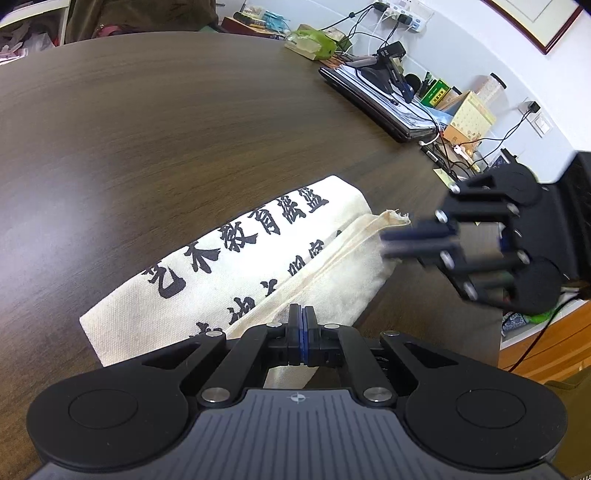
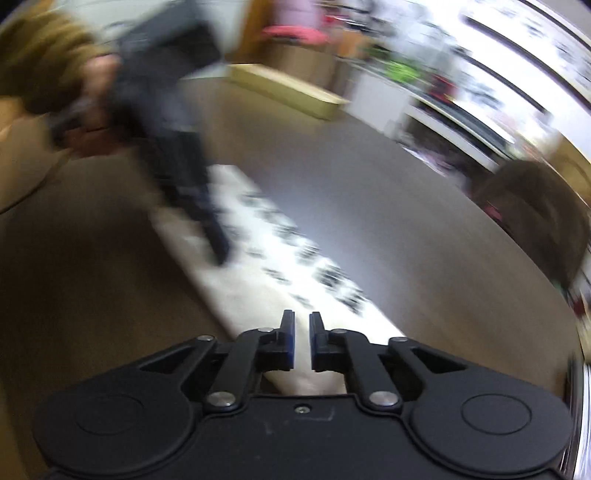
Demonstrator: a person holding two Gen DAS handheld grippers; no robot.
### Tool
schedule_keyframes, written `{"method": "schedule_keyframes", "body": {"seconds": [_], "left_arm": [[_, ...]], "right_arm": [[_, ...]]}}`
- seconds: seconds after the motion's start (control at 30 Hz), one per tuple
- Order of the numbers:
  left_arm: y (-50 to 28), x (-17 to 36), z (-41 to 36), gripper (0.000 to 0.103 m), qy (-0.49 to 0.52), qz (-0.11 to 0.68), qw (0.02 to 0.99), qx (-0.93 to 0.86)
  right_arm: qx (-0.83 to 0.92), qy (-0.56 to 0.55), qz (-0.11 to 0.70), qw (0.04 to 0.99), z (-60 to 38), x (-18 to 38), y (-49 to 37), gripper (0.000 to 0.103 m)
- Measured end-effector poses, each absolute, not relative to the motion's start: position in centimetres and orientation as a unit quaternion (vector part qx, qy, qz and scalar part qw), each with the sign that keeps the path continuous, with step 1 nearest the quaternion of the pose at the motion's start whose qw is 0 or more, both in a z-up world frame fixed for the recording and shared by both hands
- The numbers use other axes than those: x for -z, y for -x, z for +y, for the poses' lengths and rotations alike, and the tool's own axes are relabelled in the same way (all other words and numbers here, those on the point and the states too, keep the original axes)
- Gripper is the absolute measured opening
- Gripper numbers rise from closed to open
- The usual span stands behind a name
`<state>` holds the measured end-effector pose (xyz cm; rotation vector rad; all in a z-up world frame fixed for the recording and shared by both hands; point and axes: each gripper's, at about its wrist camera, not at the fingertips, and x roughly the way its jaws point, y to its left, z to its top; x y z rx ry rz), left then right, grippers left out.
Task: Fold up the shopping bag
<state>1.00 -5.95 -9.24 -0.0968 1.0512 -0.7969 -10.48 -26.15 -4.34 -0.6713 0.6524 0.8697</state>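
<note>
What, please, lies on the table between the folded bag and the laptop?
Nothing: in the left wrist view, bare table separates the bag from the laptop.

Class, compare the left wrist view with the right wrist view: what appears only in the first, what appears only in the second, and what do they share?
Only the left wrist view shows the laptop, the power strip on the wall and a sharp strap end on the bag. Only the right wrist view shows the person's sleeve and a pale long box, all blurred. Both show the folded canvas shopping bag on the dark table, the left tongs shut, and the right tongs slightly apart.
</note>
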Motion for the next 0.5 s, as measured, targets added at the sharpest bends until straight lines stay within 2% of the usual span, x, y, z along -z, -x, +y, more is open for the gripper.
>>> {"method": "schedule_keyframes", "body": {"seconds": [0.1, 0.3, 0.5], "left_arm": [[-1.2, 9.4, -5.8, 0.003, 0.054, 0.493, 0.785, 0.370], [-1.6, 9.5, -5.8, 0.004, 0.063, 0.501, 0.780, 0.370], [-1.9, 9.7, -5.6, 0.004, 0.077, 0.508, 0.774, 0.368]], "right_arm": [[-0.453, 0.371, 0.273, 0.763, -25.0, 5.0, 12.3, 0.025], [-0.489, 0.437, 0.237, 0.717, -23.3, 6.3, 12.9, 0.026], [-0.512, 0.434, 0.225, 0.706, -22.7, 6.0, 11.8, 0.028]]}}
